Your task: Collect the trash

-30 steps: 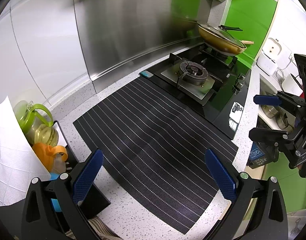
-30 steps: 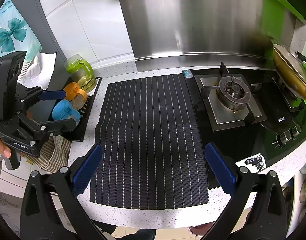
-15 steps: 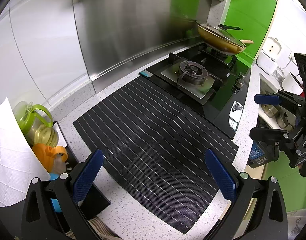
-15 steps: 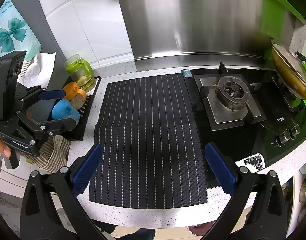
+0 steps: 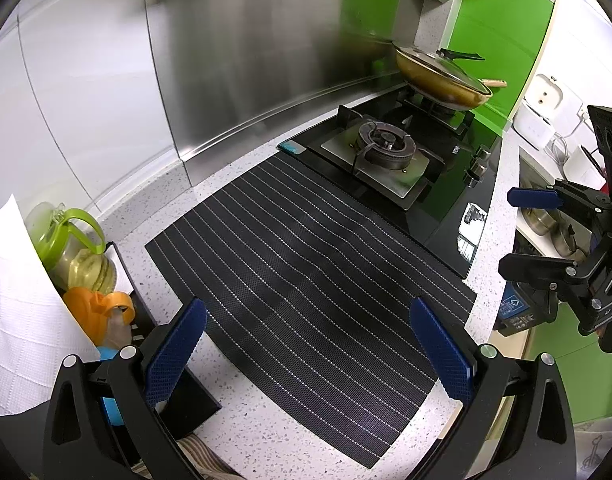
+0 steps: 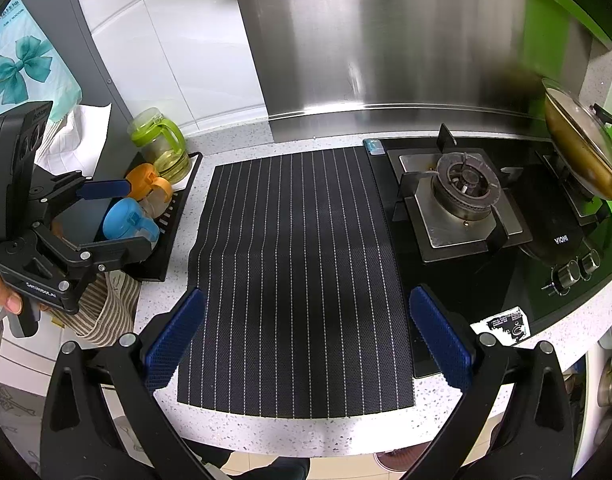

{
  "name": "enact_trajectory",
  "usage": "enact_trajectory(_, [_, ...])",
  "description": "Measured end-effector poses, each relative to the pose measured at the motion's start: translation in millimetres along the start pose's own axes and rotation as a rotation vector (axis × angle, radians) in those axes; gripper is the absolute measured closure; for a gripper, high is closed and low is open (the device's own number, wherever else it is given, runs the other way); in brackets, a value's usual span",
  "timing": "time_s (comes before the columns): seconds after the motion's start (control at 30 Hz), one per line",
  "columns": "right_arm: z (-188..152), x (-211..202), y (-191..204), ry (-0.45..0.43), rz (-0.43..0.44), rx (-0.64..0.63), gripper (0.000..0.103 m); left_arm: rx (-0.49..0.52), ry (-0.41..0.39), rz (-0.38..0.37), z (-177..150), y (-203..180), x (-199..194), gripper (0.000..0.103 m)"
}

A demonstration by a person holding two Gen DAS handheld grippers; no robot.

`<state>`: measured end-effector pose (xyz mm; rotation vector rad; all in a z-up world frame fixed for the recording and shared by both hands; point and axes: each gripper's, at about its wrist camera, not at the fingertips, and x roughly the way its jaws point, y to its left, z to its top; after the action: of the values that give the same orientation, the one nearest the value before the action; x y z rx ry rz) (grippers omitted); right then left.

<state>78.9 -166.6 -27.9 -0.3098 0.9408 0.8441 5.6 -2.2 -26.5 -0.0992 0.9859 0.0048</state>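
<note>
No loose trash shows on the counter. A black striped mat (image 5: 306, 264) lies on the speckled counter; it also shows in the right wrist view (image 6: 294, 272). My left gripper (image 5: 306, 344) is open and empty above the mat's near left part; it also shows at the left of the right wrist view (image 6: 110, 216). My right gripper (image 6: 306, 336) is open and empty over the mat's front edge; it also shows at the right of the left wrist view (image 5: 533, 232).
A gas hob (image 6: 461, 196) with a lidded pan (image 6: 581, 152) stands right of the mat. A black tray (image 6: 178, 216) at the left holds a green-lidded jug (image 6: 162, 148), an orange cup (image 6: 146, 184) and a blue cup (image 6: 126, 220). A striped cloth (image 6: 106, 312) hangs at the counter's left front.
Both grippers have drifted only slightly; the view has shifted a little. Nothing was taken hold of or let go.
</note>
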Motion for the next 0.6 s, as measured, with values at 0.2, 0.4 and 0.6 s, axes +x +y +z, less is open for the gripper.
enact_trajectory(0.2, [-0.1,0.0,-0.3,0.0,0.0,0.0,0.003,-0.001,0.001,0.0,-0.2,0.2,0.1,0.005])
enact_trajectory(0.4, [0.4,0.3,-1.1,0.002,0.0,0.002,0.003,-0.003,0.002,-0.003,-0.4,1.4,2.0,0.005])
enact_trajectory(0.6, [0.6,0.5,-1.0,0.001,0.001,0.002,0.003,-0.004,0.002,-0.003,-0.4,2.6,2.7,0.005])
